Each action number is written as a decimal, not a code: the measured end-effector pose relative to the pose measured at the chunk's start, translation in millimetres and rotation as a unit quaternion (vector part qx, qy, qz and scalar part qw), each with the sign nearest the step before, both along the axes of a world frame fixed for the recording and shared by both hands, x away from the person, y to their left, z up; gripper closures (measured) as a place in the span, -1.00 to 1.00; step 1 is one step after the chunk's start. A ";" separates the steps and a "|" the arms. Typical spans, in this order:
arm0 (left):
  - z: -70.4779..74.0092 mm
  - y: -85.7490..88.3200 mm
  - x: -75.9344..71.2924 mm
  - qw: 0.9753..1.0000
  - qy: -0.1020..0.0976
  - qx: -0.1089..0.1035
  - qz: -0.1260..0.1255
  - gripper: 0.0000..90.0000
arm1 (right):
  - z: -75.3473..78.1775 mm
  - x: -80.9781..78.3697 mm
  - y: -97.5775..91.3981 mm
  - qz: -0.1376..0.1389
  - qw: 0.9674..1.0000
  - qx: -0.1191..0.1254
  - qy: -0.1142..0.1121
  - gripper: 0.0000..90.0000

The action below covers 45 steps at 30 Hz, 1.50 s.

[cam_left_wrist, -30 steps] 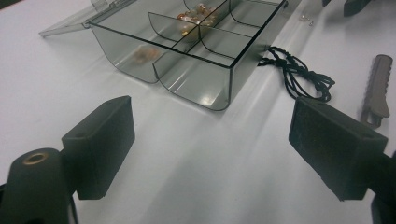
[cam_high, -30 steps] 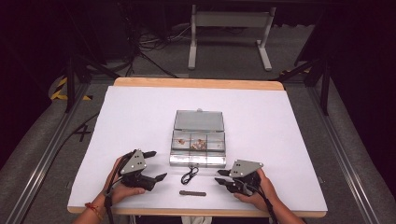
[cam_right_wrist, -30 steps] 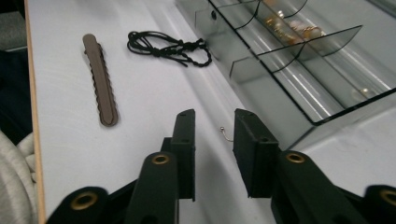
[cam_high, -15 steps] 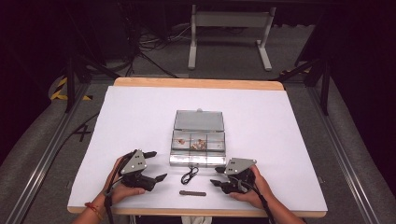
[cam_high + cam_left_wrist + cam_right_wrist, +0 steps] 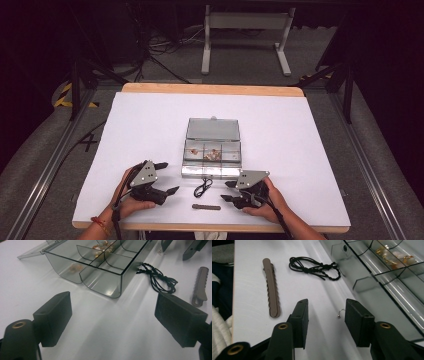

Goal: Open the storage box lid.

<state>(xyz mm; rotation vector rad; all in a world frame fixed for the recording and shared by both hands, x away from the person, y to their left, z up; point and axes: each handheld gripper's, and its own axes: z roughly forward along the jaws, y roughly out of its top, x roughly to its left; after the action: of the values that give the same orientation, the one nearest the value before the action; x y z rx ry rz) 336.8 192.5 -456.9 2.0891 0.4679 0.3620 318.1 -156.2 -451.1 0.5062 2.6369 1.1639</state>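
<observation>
Shifted slightly inward, the right hand-held gripper (image 5: 325,315), jaws just opening and empty, nears a small earring hook (image 5: 340,312) that could skid away if nudged.

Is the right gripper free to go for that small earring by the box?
Probably yes: the small earring lies on bare table between and just ahead of the right gripper's open jaws, nothing covering it; the clear box stands close beside.

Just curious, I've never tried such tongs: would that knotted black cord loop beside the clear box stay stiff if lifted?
Probably not. The knotted black cord loop lies in slack tangled strands, so it would likely droop. It looks thin, probably light, and may snag.
</observation>
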 end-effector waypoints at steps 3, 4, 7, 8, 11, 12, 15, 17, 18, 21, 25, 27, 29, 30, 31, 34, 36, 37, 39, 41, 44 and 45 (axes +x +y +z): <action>-0.1 -0.3 -0.3 1.000 0.000 0.001 0.000 -0.67 | -0.7 -0.4 0.8 -0.020 1.000 0.004 -0.001 0.21; -0.1 -0.4 -0.4 1.000 -0.001 0.002 0.000 -0.67 | -1.4 -0.1 1.5 -0.024 1.000 0.008 0.002 0.21; -0.2 -0.8 -0.6 1.000 -0.001 0.004 -0.001 -0.66 | -1.9 1.1 4.7 -0.036 0.999 0.007 0.004 0.15; -0.1 -0.8 -0.4 1.000 -0.002 0.005 -0.003 -0.66 | -2.0 1.1 5.5 -0.039 0.999 0.008 0.004 0.15; -0.3 -1.1 -0.2 1.000 0.000 0.005 -0.002 -0.66 | -2.2 0.6 8.9 -0.041 0.999 0.006 0.001 0.15; -0.2 -1.2 -0.2 1.000 -0.001 0.006 -0.001 -0.66 | -2.2 0.8 9.7 -0.040 0.999 0.006 0.001 0.17; -0.2 -1.3 0.0 1.000 -0.003 0.008 -0.003 -0.66 | -2.1 0.5 10.8 -0.026 1.000 0.008 0.004 0.33; -0.2 -1.6 -0.3 1.000 -0.001 0.009 -0.004 -0.66 | -2.1 -0.2 10.9 -0.016 1.000 0.008 0.001 0.48; -0.2 -1.7 -0.3 1.000 -0.002 0.009 -0.005 -0.66 | -2.1 -0.8 11.1 -0.008 1.000 0.008 0.001 0.55; -0.2 -1.8 -0.7 1.000 -0.003 0.009 -0.005 -0.66 | -1.9 -2.8 11.8 0.002 1.000 0.008 0.002 0.76; -0.2 -2.1 -1.2 1.000 -0.005 0.011 -0.005 -0.66 | -1.7 -4.7 10.8 0.015 1.000 0.008 0.005 0.98; -0.4 -2.2 -1.7 1.000 -0.007 0.010 -0.006 -0.66 | -1.0 -5.9 8.2 0.023 1.000 0.007 0.011 0.99; -0.4 -2.3 -1.7 1.000 -0.006 0.011 -0.007 -0.66 | -0.4 -8.1 4.9 0.026 1.000 0.005 0.012 0.99; -0.4 -2.4 -1.6 1.000 -0.005 0.011 -0.006 -0.66 | -0.2 -8.6 2.9 0.027 1.000 0.003 0.010 0.99; -0.4 -2.4 -1.4 1.000 -0.004 0.012 -0.006 -0.66 | 0.1 -9.5 1.1 0.027 1.000 0.004 0.011 0.99; -0.4 -2.7 -1.7 1.000 -0.005 0.013 -0.007 -0.66 | 1.5 -10.8 -4.5 0.024 1.000 0.007 0.010 0.99; -0.3 -2.7 -1.8 1.000 -0.006 0.015 -0.007 -0.66 | 3.6 -11.6 -7.8 0.021 1.000 0.012 0.009 0.99; -0.4 -2.7 -1.9 1.000 -0.006 0.014 -0.007 -0.66 | 4.8 -11.8 -9.1 0.020 1.000 0.015 0.009 0.99; -0.4 -2.6 -1.7 1.000 -0.006 0.013 -0.008 -0.66 | 7.8 -11.5 -11.8 0.018 1.000 0.020 0.006 0.99; -0.4 -2.6 -1.8 1.000 -0.006 0.013 -0.008 -0.66 | 10.5 -11.0 -14.0 0.014 1.000 0.026 0.003 0.99; -0.3 -2.7 -1.6 1.000 -0.006 0.015 -0.008 -0.66 | 14.4 -10.1 -17.0 0.009 0.999 0.038 0.003 0.99; -0.3 -2.8 -1.7 1.000 -0.006 0.016 -0.008 -0.66 | 15.0 -10.0 -17.6 0.007 0.999 0.039 0.001 0.99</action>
<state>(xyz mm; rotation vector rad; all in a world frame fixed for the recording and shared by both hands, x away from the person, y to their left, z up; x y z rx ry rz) 335.1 189.7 -457.2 2.1202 0.4395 0.3751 308.2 -173.9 -436.2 0.5028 2.6092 1.2760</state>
